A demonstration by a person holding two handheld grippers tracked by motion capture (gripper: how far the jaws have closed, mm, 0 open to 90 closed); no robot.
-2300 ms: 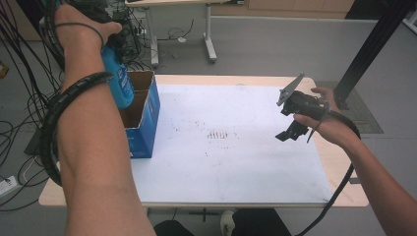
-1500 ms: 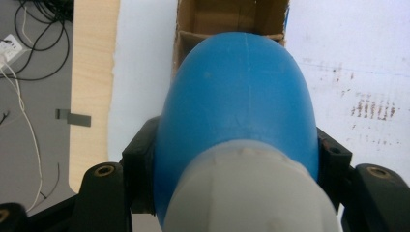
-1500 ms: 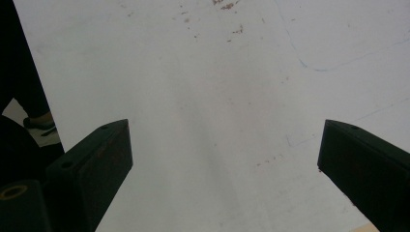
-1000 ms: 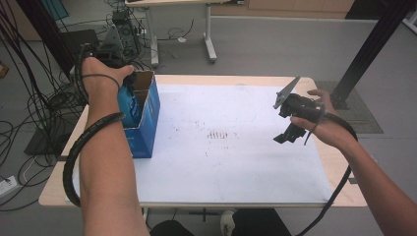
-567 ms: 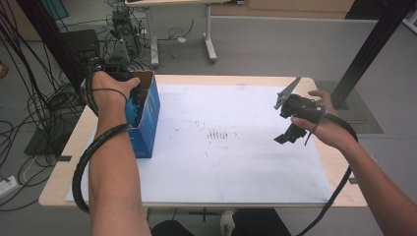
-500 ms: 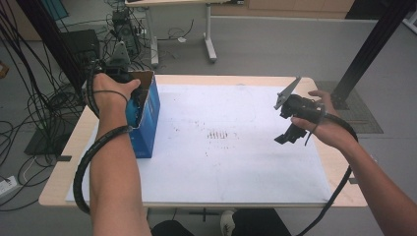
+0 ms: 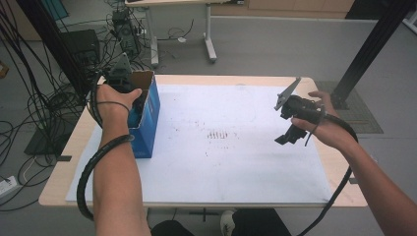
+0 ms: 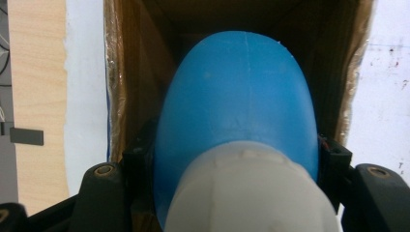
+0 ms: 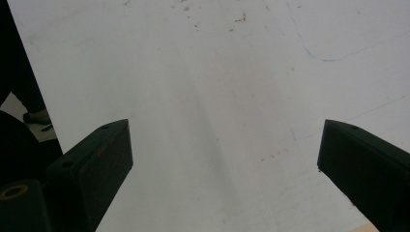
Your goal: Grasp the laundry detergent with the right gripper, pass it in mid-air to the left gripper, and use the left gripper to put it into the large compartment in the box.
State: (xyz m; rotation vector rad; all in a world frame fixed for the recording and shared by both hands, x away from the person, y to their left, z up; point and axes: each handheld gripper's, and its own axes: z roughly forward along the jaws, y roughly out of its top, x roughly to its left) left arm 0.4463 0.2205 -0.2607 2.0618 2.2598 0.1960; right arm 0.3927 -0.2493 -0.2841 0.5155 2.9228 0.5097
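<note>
A blue bottle (image 8: 237, 96) with a white cap (image 8: 251, 193) points base-first down into an open blue cardboard box (image 7: 147, 123) at the table's left side. My left gripper (image 8: 237, 154) is shut on the bottle, one black jaw on each flank, just inside the brown inner walls (image 8: 140, 87). In the high view the left gripper (image 7: 129, 91) sits at the box's mouth under the person's hand, and the bottle is hidden there. My right gripper (image 7: 290, 135) hovers over the right part of the white sheet (image 7: 236, 162); it is open (image 9: 227, 159) with nothing between its jaws.
The white sheet covers most of the wooden table (image 7: 74, 147) and carries a few dark smudges (image 7: 219, 133) near its middle. Cables (image 7: 29, 98) and equipment crowd the floor to the left. A black post (image 7: 369, 49) rises at the far right.
The left hand has come down with the bottle, from above the box into its mouth. The right hand has stayed where it was.
</note>
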